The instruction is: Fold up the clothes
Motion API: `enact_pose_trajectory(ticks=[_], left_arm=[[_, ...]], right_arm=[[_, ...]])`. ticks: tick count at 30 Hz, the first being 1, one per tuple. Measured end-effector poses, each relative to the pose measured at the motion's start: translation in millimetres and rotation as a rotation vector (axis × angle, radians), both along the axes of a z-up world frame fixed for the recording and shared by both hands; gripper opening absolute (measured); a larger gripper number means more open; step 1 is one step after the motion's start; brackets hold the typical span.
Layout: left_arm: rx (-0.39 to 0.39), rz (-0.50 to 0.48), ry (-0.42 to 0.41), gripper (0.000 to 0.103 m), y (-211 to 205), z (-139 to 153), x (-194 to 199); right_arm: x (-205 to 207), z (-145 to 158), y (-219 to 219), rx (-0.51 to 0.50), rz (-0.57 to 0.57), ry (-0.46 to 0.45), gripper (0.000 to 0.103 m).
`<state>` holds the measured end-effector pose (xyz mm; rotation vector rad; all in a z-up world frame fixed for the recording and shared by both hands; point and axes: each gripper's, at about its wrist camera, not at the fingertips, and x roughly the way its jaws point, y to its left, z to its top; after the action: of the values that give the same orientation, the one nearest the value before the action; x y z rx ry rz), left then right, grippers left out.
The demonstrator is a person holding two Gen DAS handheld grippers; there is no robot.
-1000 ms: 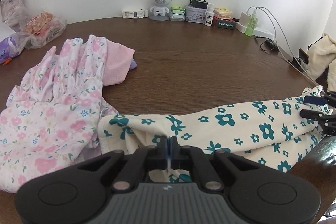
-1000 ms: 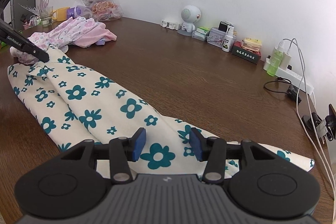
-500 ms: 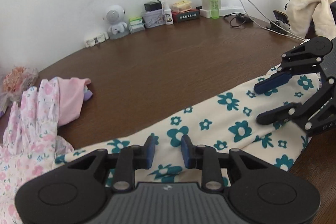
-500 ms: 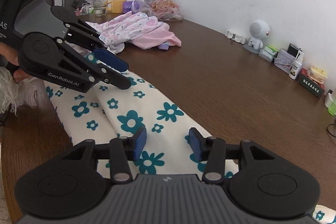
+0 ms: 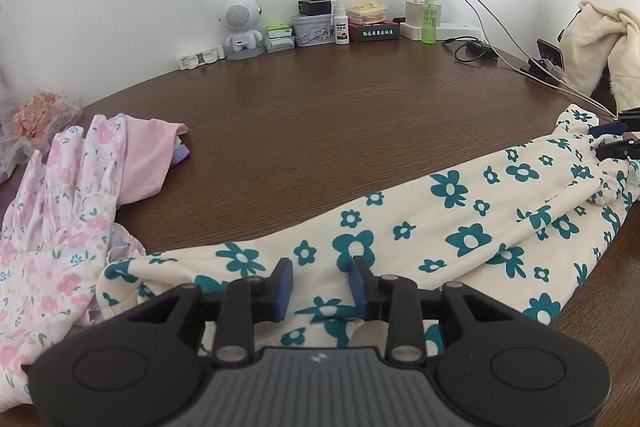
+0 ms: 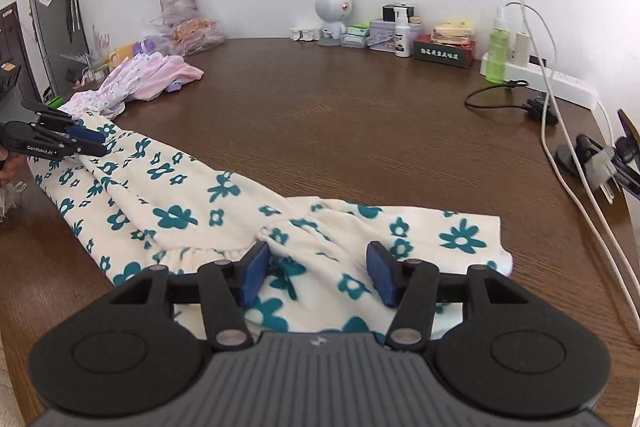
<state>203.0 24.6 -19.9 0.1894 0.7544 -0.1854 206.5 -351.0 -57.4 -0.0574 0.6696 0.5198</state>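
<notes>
Currently: flowered garment point(image 5: 460, 223) stretched lengthwise on table point(image 5: 340, 115); left gripper point(image 5: 320, 285) and right gripper point(image 6: 316, 273) agape, empty, over opposite ends, likely for folding.

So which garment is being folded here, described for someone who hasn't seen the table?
On the brown wooden table, look along the near edge. The cream garment with teal flowers lies stretched there under both open grippers; the neighbouring pile is pink-flowered.

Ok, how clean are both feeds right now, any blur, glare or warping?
Left wrist view: sharp, evenly lit, dark vignette in the upper corners, and the dark brown wooden table edge bows from fisheye. Right wrist view: also sharp, with soft sheen on the table, no harsh glare; the cream dress with teal flowers reads clearly.
</notes>
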Motion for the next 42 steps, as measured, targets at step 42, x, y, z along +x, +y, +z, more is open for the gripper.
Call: enact_pose_trajectory(ticks=[42], left_arm=[[0.079,-0.157,-0.086,0.017,-36,-7,-39]], right_arm=[[33,2,120,-0.026,-0.107,0.004,0.026]])
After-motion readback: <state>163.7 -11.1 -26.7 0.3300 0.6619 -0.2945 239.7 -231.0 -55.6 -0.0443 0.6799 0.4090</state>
